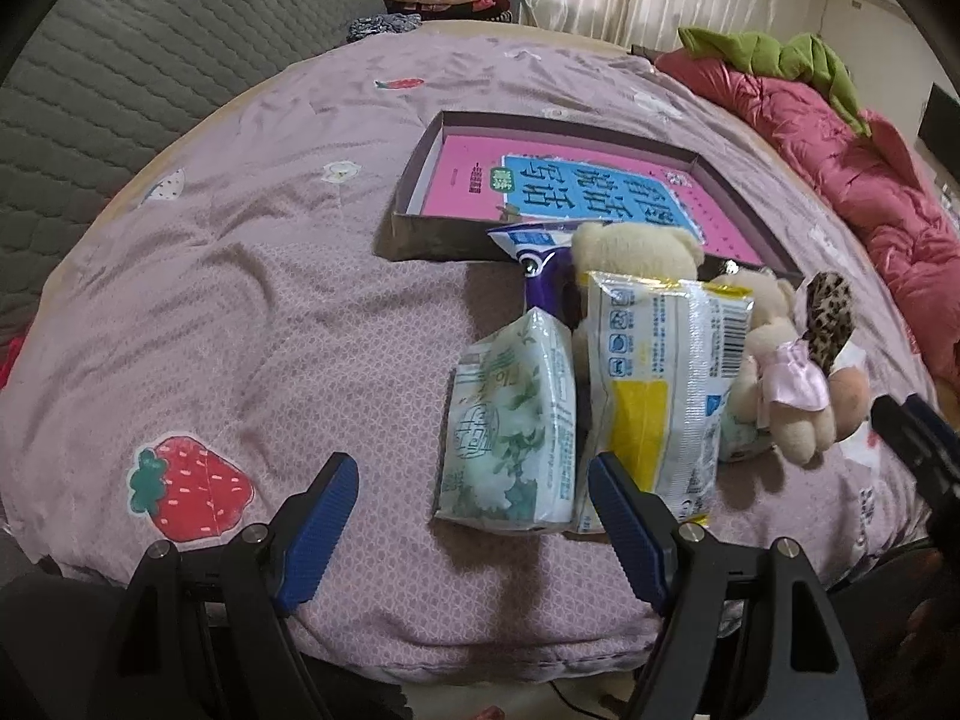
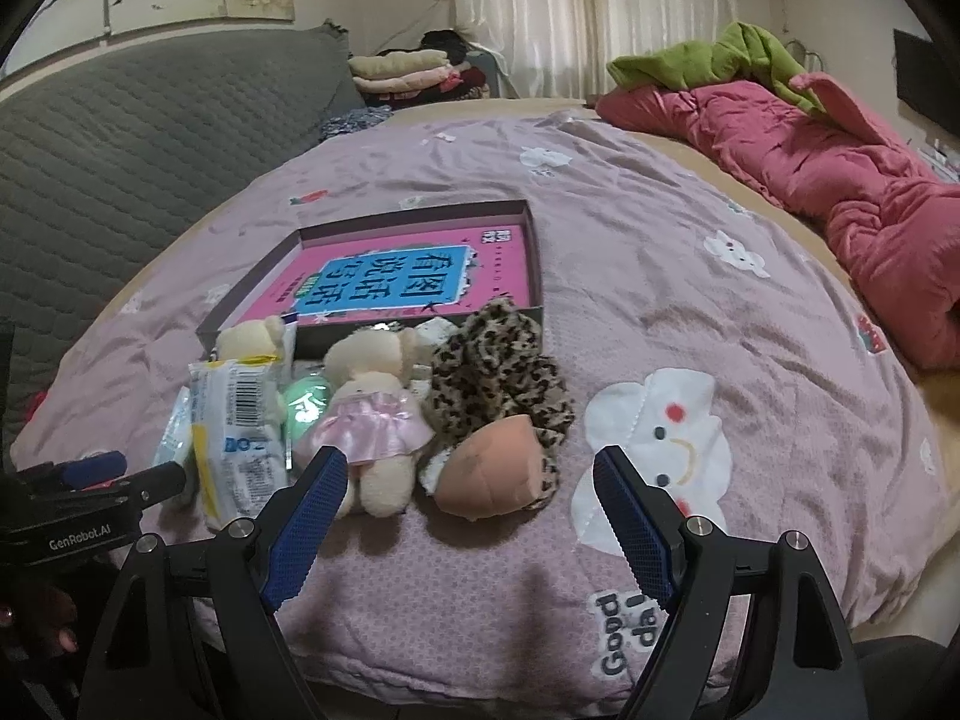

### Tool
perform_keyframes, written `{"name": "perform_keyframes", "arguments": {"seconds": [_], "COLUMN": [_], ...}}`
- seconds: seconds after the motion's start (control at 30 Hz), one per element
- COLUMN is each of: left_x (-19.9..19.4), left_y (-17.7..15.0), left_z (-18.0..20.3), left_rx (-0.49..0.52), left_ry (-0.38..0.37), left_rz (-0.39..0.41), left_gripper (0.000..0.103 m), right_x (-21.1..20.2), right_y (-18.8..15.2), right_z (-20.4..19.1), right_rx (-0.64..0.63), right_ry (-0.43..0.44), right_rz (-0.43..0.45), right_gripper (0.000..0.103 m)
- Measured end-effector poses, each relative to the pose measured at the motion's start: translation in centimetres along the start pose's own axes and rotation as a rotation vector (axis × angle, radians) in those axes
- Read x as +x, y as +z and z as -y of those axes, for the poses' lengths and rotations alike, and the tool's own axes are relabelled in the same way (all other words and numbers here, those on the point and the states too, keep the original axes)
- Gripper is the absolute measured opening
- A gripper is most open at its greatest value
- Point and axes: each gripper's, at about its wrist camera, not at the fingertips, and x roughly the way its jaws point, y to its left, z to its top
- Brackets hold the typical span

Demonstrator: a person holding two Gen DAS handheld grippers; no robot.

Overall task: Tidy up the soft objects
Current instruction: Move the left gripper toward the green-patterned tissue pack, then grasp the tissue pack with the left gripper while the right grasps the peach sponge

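Soft items lie in a cluster on the lilac quilt before a shallow dark box (image 1: 420,228) (image 2: 534,252) lined with a pink book cover. A green floral tissue pack (image 1: 510,426) lies just ahead of my left gripper (image 1: 474,516), which is open and empty. Beside it are a yellow-white wipes pack (image 1: 660,384) (image 2: 234,432), two cream teddies (image 1: 636,246) (image 2: 372,414), one in a pink dress, a leopard scrunchie (image 2: 492,372) and a peach sponge (image 2: 492,474). My right gripper (image 2: 471,510) is open just short of the sponge and the dressed teddy.
A crumpled pink duvet (image 2: 840,180) with a green garment (image 2: 708,60) lies at the far right of the bed. A grey quilted headboard (image 1: 120,90) rises on the left, with folded clothes (image 2: 402,69) stacked behind. Bare quilt spreads to the left of the cluster.
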Motion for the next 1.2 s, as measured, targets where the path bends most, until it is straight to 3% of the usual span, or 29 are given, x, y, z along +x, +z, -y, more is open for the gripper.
{"name": "perform_keyframes", "arguments": {"seconds": [0.33,0.63,0.8,0.97,1.13,1.2], "left_x": [1.2,2.2,2.7,3.1,3.7,4.0], "left_y": [0.7,1.1,1.3,1.7,2.2,2.3], "left_z": [-0.3,-0.9,-1.1,-1.2,-1.4,-1.7], "left_rx": [-0.005,-0.021,-0.015,-0.018,-0.018,-0.030], "left_ry": [0.007,0.003,0.020,0.006,-0.030,-0.044], "left_rz": [-0.025,-0.050,-0.060,-0.067,-0.083,-0.089], "left_gripper": [0.079,0.078,0.067,0.061,0.047,0.037], "right_x": [1.6,3.3,4.2,4.5,4.7,4.5], "right_y": [-0.2,-0.3,-0.2,-0.1,0.0,0.0], "right_z": [1.9,1.4,1.5,0.8,0.9,1.0], "right_rx": [0.024,0.015,0.028,-0.001,-0.002,0.003], "right_ry": [-0.055,-0.007,0.022,0.046,0.061,0.071], "right_rz": [-0.072,-0.112,-0.134,-0.136,-0.138,-0.137], "right_gripper": [0.085,0.084,0.062,0.047,0.044,0.044]}}
